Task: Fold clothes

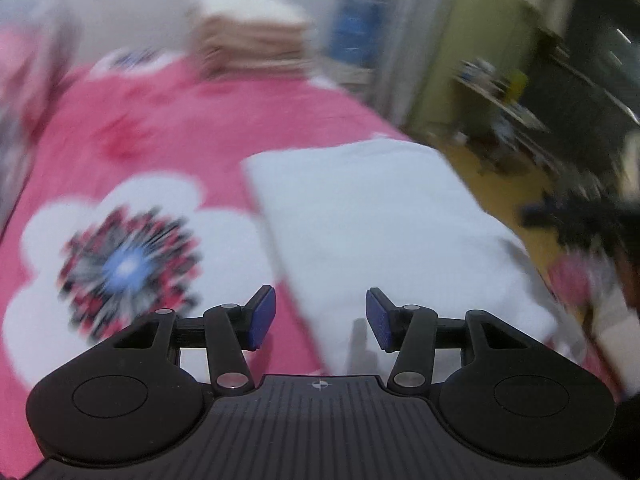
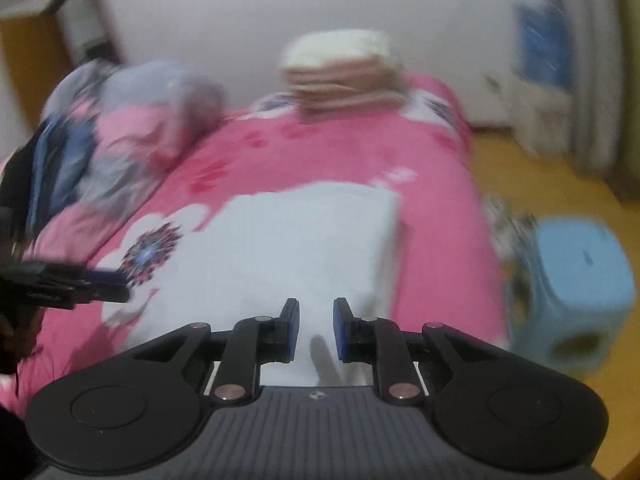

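Observation:
A white folded garment (image 1: pixel 380 220) (image 2: pixel 304 240) lies flat on the pink flowered bedspread (image 1: pixel 180 128) (image 2: pixel 436 208), near the bed's right edge. My left gripper (image 1: pixel 320 318) hovers over the garment's near left edge; it is open, with nothing between its blue pads. My right gripper (image 2: pixel 316 330) is above the garment's near side, its jaws a narrow gap apart and empty. The left gripper (image 2: pixel 104 280) also shows at the left edge of the right wrist view, beside the garment. Both views are blurred.
A stack of folded clothes (image 1: pixel 248 40) (image 2: pixel 344 68) stands at the far end of the bed by the wall. A loose heap of clothes (image 2: pixel 120 132) lies at the left. A light blue stool (image 2: pixel 576 292) stands on the yellow floor to the right.

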A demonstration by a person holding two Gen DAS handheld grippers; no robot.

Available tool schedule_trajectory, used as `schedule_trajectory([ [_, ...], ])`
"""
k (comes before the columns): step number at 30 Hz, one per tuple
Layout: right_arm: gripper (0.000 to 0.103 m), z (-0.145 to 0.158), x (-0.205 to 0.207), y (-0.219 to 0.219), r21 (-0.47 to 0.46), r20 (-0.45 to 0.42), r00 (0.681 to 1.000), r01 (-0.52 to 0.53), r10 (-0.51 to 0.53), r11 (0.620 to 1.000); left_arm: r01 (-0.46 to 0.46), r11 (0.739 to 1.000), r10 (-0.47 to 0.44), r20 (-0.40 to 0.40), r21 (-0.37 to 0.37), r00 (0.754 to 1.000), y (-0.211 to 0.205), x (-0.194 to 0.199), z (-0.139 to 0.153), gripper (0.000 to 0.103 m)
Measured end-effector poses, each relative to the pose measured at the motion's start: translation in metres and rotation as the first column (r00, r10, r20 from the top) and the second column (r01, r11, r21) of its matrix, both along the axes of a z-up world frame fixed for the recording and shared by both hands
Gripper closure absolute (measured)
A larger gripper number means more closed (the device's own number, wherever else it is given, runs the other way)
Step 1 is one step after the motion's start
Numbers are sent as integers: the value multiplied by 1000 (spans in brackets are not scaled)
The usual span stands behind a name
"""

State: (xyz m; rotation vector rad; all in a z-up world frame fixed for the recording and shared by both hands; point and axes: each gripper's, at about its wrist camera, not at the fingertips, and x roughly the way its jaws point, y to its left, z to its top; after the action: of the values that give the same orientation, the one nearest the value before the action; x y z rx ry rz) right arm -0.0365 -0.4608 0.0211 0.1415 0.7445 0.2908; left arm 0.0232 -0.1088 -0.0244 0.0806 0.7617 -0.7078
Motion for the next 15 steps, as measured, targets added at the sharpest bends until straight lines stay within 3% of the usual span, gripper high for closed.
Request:
schedule_trajectory([
  [2, 86, -13, 12, 14, -60, -23, 1000, -21, 20, 998, 79, 995, -82, 44, 57, 996, -18, -12, -8, 52],
  [4, 84, -37, 26, 16, -133, -114, 993, 14, -29, 991, 106, 984, -116, 63, 144, 991, -32, -22, -23, 51],
  [6, 85, -33, 31, 10, -91, -132, 989, 57, -68, 994, 98, 978, -118, 108, 182, 987, -36, -31, -28, 49],
  [9, 84, -8, 36, 23, -196, -62, 996, 54, -67, 979, 80, 982, -93, 70, 171, 993, -33, -28, -27, 46],
  [11, 84, 3, 44, 26, -177, -13, 998, 55, -58, 983, 62, 987, -68, 31, 150, 997, -30, -24, -26, 44],
  [13, 84, 0, 62, 28, -157, 6, 998, 59, -59, 986, 49, 990, -50, 1, 135, 999, -28, -21, -27, 43],
  [15, 85, -22, 81, 27, -187, -33, 997, 64, -72, 980, 36, 992, -33, -29, 121, 999, -27, -18, -29, 41],
])
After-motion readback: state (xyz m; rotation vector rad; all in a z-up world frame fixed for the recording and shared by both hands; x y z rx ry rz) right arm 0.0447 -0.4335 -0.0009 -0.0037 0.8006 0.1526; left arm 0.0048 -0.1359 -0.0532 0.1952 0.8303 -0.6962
